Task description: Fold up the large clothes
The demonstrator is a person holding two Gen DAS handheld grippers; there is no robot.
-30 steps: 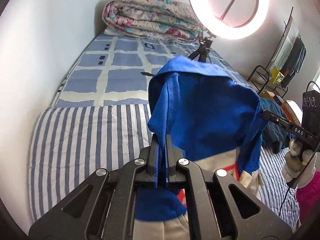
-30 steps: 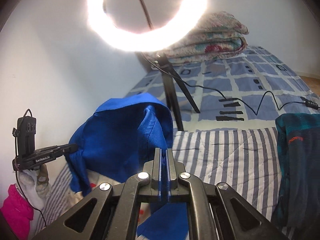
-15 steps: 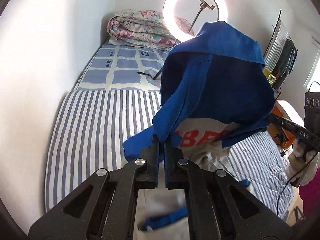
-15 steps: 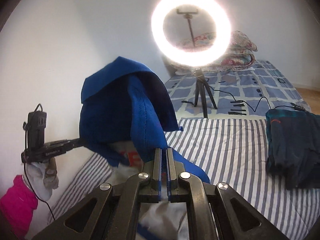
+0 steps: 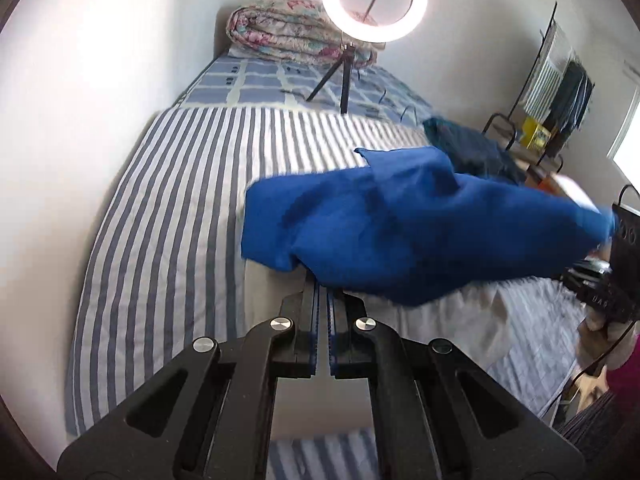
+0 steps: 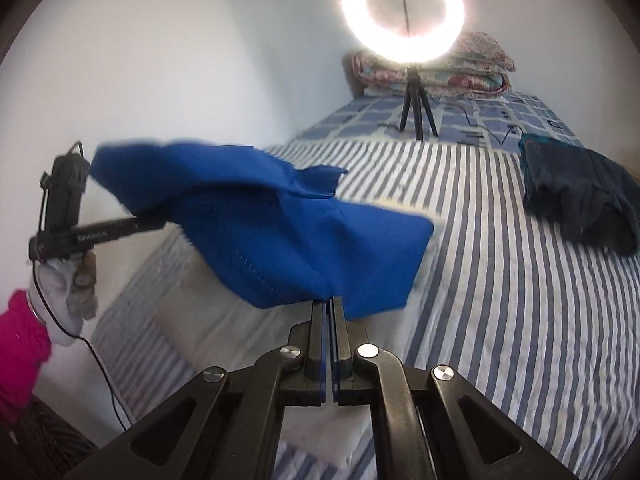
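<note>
A large blue and white garment (image 5: 420, 228) is stretched between my two grippers above the striped bed (image 5: 180, 208). My left gripper (image 5: 322, 294) is shut on its blue edge. My right gripper (image 6: 329, 304) is shut on another blue edge of the garment (image 6: 280, 232). The blue part billows flat and blurred in mid-air; the white part hangs down onto the bed below. The right gripper's body shows at the right of the left wrist view (image 5: 604, 288), and the left gripper's body at the left of the right wrist view (image 6: 80, 232).
A folded dark teal garment (image 6: 576, 196) lies on the bed's right side. A ring light on a tripod (image 6: 404, 16) stands mid-bed before a rolled floral quilt (image 5: 296, 32). A wall runs along the left; a clothes rack (image 5: 560, 92) stands at the right.
Both grippers have swung down and back with the garment. It hung tall before the ring light; now it spreads low and flat over the striped bed.
</note>
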